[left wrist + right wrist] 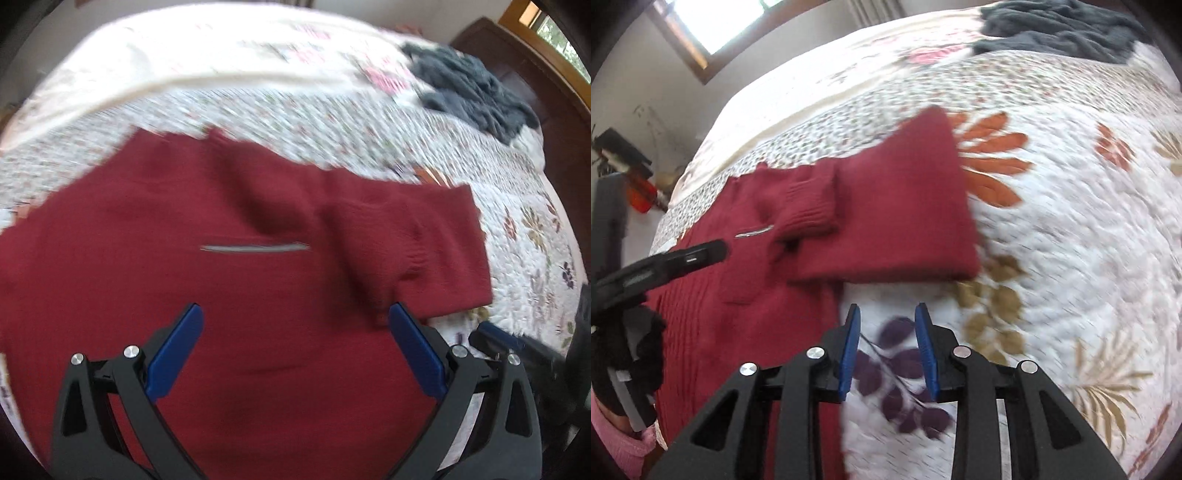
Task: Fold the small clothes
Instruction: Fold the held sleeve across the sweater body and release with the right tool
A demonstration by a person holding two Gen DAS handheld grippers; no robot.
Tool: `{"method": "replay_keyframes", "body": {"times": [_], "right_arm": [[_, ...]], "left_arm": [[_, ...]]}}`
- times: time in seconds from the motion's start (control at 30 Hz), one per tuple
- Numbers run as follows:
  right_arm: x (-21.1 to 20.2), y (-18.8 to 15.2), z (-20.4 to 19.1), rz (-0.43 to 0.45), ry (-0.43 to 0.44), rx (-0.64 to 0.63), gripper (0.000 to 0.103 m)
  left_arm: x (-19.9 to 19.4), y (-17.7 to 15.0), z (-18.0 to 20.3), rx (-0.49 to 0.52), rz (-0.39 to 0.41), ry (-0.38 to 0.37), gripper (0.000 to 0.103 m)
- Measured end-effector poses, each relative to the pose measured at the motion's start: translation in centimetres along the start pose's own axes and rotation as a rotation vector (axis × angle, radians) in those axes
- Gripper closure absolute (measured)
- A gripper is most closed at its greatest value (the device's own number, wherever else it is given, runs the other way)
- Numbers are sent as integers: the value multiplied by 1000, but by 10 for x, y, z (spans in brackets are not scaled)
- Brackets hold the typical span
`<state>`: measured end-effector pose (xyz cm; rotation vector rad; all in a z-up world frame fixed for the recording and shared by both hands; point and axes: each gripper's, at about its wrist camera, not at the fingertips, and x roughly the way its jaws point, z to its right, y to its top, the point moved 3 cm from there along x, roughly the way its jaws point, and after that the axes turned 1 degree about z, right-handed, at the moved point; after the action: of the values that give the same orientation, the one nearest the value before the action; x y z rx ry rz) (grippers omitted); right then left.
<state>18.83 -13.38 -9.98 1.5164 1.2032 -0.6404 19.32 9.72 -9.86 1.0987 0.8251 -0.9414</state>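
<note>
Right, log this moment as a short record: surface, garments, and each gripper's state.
surface: floral quilt on a bed
main garment: red sweater, spread flat, one sleeve folded across its body
other garment: grey pile at the far side, untouched
left gripper: open wide, over the sweater, holding nothing
right gripper: open, over bare quilt beside the sweater's edge, holding nothing
image quality: motion blur in both views

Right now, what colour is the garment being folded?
Dark red sweater, clearest in the right wrist view.
</note>
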Motion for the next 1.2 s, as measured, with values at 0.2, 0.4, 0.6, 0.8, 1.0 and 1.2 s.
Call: {"method": "replay_keyframes", "body": {"times": [0.2, 0.4, 0.6, 0.8, 1.0, 1.2], "right_arm": [[-5, -14, 18, 9, -17, 19, 70], [-3, -18, 24, 19, -26, 40, 70], [-12, -18, 29, 35, -39, 48, 70], [-14, -3, 14, 47, 2, 62, 70], [2, 27, -13, 52, 60, 76, 70], [30, 46, -46, 9, 151, 56, 70]], "left_arm": [[38, 6, 30, -12, -45, 0, 13], [57, 9, 33, -15, -86, -41, 83], [3, 14, 8, -55, 90, -80, 92], [-26, 15, -32, -73, 157, -46, 92], [-57, 11, -78, -133, 238, -28, 92], [-65, 8, -123, -190, 253, 2, 92]]}}
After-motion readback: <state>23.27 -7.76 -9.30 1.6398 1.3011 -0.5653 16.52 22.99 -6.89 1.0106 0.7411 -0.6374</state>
